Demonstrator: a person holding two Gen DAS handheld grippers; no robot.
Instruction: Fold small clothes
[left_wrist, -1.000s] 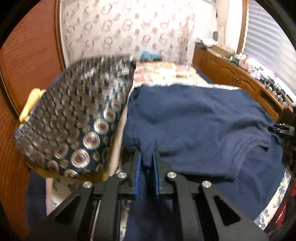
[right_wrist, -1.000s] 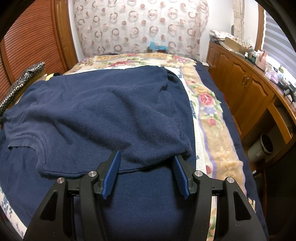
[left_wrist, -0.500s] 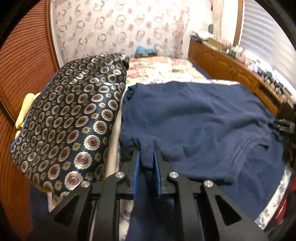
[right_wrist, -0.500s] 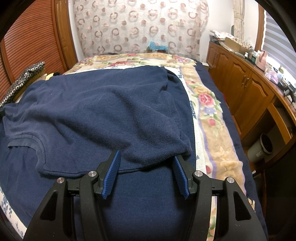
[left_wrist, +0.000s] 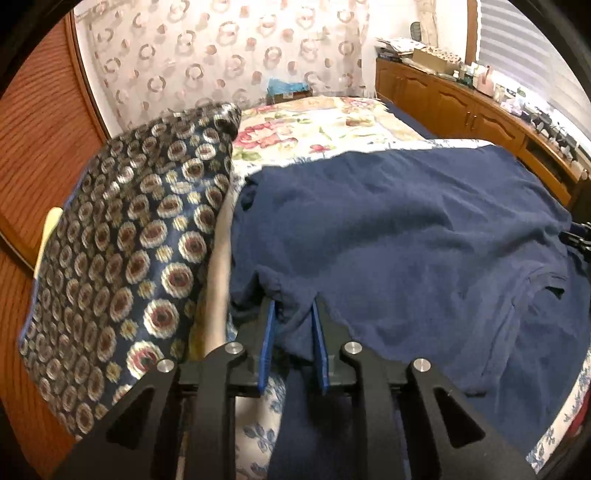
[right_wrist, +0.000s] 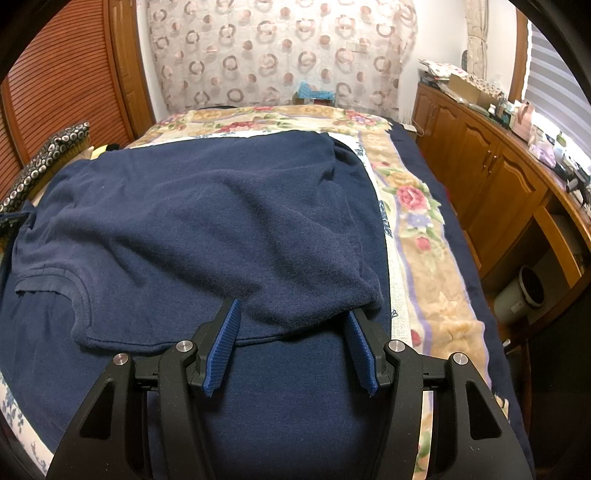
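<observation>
Left gripper (left_wrist: 293, 334) jaws are opening, a fold of the navy blue knit shirt (left_wrist: 388, 236) loose between the blue pads. Right gripper (right_wrist: 291, 345) stands half open, pads clear, the shirt's near corner between them. Shirt lies folded on the floral bedspread (right_wrist: 424, 236); its lower layers are hidden. Patterned cushion (left_wrist: 122, 251) just beside it.

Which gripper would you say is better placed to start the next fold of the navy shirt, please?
Probably the right gripper: its jaws stand wide and empty at the navy shirt's folded corner. The left gripper is only now opening, with a bunched fold between its jaws.
</observation>
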